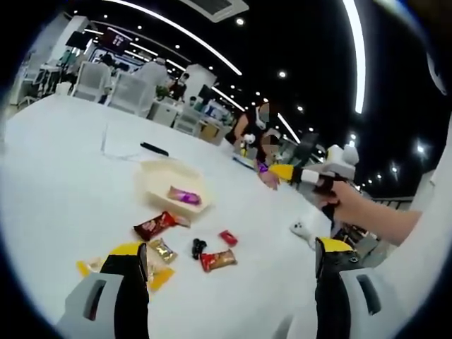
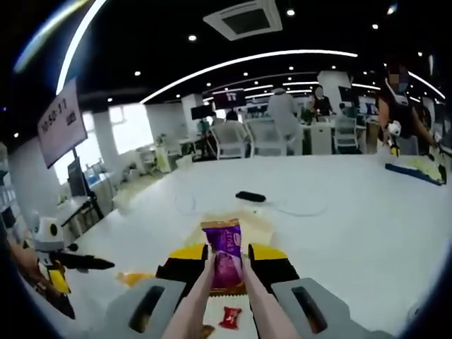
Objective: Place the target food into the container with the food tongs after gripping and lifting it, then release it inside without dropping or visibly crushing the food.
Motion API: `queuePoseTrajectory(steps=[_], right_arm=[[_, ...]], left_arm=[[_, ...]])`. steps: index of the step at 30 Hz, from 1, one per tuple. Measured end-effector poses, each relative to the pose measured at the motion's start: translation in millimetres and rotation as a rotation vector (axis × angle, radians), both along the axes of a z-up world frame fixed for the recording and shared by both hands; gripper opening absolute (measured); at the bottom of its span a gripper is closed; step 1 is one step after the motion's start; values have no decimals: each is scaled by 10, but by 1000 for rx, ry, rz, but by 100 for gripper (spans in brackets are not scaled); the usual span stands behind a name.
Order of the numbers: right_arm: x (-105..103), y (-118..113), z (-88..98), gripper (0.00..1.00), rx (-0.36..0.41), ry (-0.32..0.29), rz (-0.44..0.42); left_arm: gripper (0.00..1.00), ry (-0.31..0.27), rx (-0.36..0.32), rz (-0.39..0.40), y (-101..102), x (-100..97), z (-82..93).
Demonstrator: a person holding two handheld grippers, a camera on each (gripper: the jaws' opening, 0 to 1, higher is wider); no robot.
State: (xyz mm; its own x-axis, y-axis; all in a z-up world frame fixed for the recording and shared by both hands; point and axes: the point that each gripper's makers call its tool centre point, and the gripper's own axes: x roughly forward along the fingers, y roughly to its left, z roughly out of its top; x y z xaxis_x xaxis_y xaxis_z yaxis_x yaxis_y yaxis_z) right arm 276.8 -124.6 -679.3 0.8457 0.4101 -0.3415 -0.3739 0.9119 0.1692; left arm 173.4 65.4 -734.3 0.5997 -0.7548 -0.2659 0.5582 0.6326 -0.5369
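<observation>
My right gripper (image 2: 227,267) is shut on pink food tongs (image 2: 201,289), and the tongs pinch a purple wrapped snack (image 2: 224,253) held above the table. Behind it lies the cream container (image 2: 260,224). In the left gripper view that container (image 1: 157,176) sits mid-table with a purple snack (image 1: 183,195) inside. The right gripper (image 1: 282,172) hovers to its right in a hand, apart from the container. My left gripper (image 1: 229,282) stands open over loose snacks: a brown-red bar (image 1: 155,224), a gold packet (image 1: 162,249), a red-orange packet (image 1: 217,260) and a small red candy (image 1: 227,237).
A black object (image 1: 154,149) with a cable lies behind the container on the white table (image 1: 63,183). A yellow packet (image 1: 161,278) lies by my left jaw. The left gripper (image 2: 67,263) shows at the far left of the right gripper view. People and chairs stand beyond the table.
</observation>
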Motion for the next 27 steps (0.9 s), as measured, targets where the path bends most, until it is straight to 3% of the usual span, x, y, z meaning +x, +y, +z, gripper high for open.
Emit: queuePoseTrajectory(steps=[27], right_arm=[[188,62,144,22,-11,-32,23]], left_arm=[[99,2,1,9,27,25,-10]])
